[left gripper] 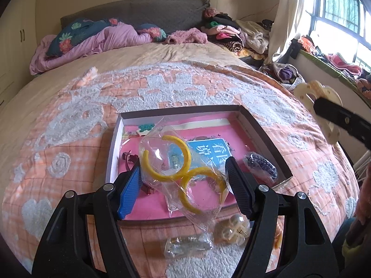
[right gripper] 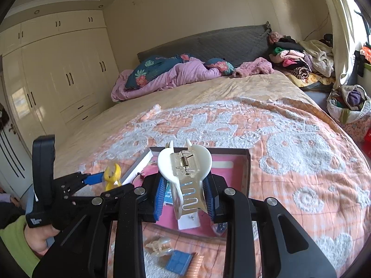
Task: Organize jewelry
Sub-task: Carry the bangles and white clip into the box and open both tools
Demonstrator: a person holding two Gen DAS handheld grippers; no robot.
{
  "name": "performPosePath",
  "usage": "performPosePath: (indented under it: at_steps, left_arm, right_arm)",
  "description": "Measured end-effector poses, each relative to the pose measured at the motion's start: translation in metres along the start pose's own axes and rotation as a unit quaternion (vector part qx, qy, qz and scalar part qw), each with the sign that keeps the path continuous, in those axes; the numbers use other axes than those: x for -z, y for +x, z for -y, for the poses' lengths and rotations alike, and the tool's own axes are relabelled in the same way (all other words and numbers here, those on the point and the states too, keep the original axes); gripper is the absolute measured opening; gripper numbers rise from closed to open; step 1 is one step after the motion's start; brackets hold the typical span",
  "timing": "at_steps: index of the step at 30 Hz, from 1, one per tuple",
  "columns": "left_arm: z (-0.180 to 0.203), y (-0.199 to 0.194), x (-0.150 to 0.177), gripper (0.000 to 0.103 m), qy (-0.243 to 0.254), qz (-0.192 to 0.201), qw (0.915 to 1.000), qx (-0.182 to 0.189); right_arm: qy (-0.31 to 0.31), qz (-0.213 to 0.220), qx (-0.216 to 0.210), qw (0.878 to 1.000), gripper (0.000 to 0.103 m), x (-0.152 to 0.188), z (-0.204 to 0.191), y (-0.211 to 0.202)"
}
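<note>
My left gripper (left gripper: 185,173) is shut on a clear plastic bag (left gripper: 162,139) holding two yellow hoop earrings (left gripper: 168,159), above the shallow cardboard box (left gripper: 259,127) with a pink lining on the bed. My right gripper (right gripper: 185,183) is shut on a cream-white hair claw clip (right gripper: 185,162), held over the same box (right gripper: 249,162). The claw clip and right gripper also show at the right of the left wrist view (left gripper: 317,92). The left gripper with the yellow hoops shows at the left of the right wrist view (right gripper: 111,176).
In the box lie a dark beaded piece (left gripper: 262,164), a red item (left gripper: 128,157) and a blue card (left gripper: 208,148). On the orange blanket (left gripper: 69,139) in front lie pearl earrings in a bag (left gripper: 234,229) and another small clear bag (left gripper: 187,245). A blue card (right gripper: 179,261) lies near the box.
</note>
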State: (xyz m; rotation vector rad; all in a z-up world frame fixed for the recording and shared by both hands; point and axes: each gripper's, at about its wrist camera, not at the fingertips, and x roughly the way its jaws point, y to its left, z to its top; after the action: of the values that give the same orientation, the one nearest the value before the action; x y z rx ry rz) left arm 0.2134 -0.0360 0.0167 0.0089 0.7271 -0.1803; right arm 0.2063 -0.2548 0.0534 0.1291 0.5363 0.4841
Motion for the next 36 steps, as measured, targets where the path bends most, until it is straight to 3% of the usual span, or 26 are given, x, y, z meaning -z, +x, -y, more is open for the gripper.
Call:
performPosePath:
  at_steps: [11, 20, 36]
  left_arm:
    - [0.004, 0.035, 0.009, 0.062, 0.002, -0.030, 0.9995, -0.001]
    - [0.006, 0.056, 0.018, 0.062, 0.000, -0.049, 0.9988, 0.002]
    - [0.008, 0.065, 0.025, 0.071, -0.004, -0.055, 0.9985, -0.002]
  right_arm:
    - [0.009, -0.039, 0.022, 0.999, 0.027, 0.016, 0.024, 0.042]
    - [0.026, -0.081, 0.077, 0.993, 0.027, 0.039, 0.052, 0.072]
    - [0.035, -0.099, 0.090, 0.990, 0.030, 0.057, 0.064, 0.093]
